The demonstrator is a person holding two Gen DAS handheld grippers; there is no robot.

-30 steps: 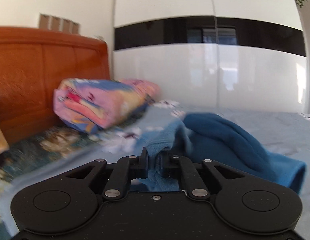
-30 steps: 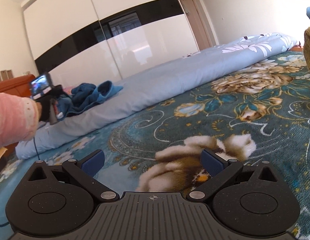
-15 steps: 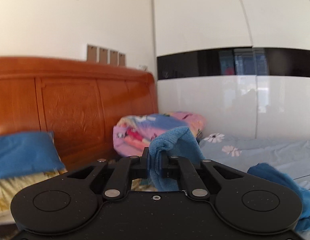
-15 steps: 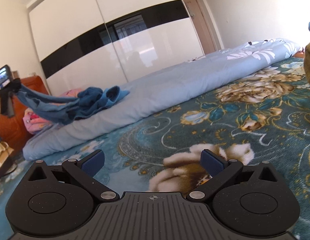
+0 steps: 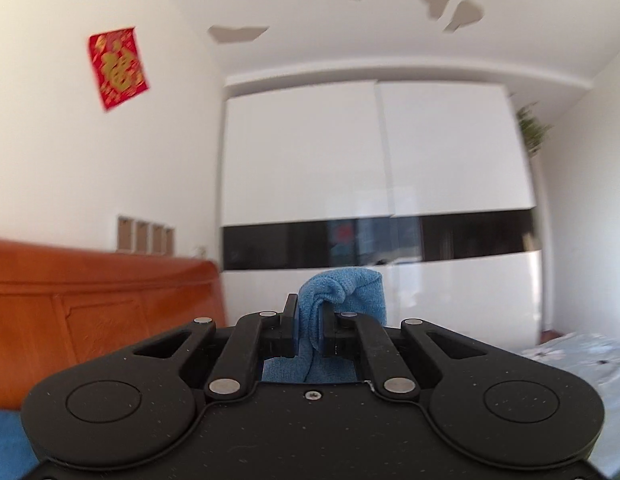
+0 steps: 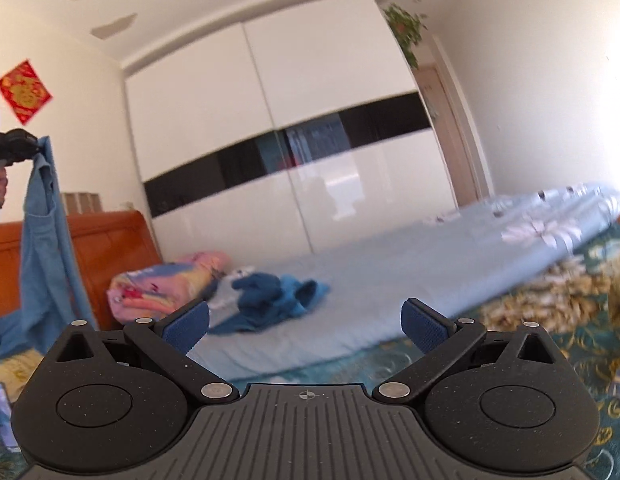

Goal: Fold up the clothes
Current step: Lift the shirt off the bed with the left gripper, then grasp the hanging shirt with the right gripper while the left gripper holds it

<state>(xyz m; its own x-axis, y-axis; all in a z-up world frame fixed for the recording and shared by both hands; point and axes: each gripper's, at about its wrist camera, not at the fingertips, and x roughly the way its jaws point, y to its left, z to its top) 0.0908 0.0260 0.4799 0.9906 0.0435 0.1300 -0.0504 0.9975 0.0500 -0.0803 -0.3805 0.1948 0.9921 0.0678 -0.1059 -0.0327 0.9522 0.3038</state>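
No containers in sight; clothes are lying loose on the bed.

Left gripper: jaws are clamping together on a bunched fold of a light blue shirt. Cloth is soft, terry-like, mounding up above the fingers and slipping down behind the gripper body. In the right wrist view the same shirt is hanging in a long limp drape at the left edge, held up high by the left gripper, w/ the bottom end trailing toward the bed's head end. Gripper there is dark and cut off by the frame; a bit of the person's hand is showing just below it.

Right gripper: jaws are standing wide apart, nothing btwn the blue ribbed pads.

Darker blue garment is sitting crumpled in a heap on the pale blue floral sheet, near the head end, just beside a folded pink patterned quilt. Near edge of bed is carrying a teal and gold floral blanket, blurred.

Headboard is glossy orange wood w/ panels. Wardrobe is glossy white w/ a black band. Red paper sign on the wall; characters too blurred to read. Patches on the ceiling, peeling.
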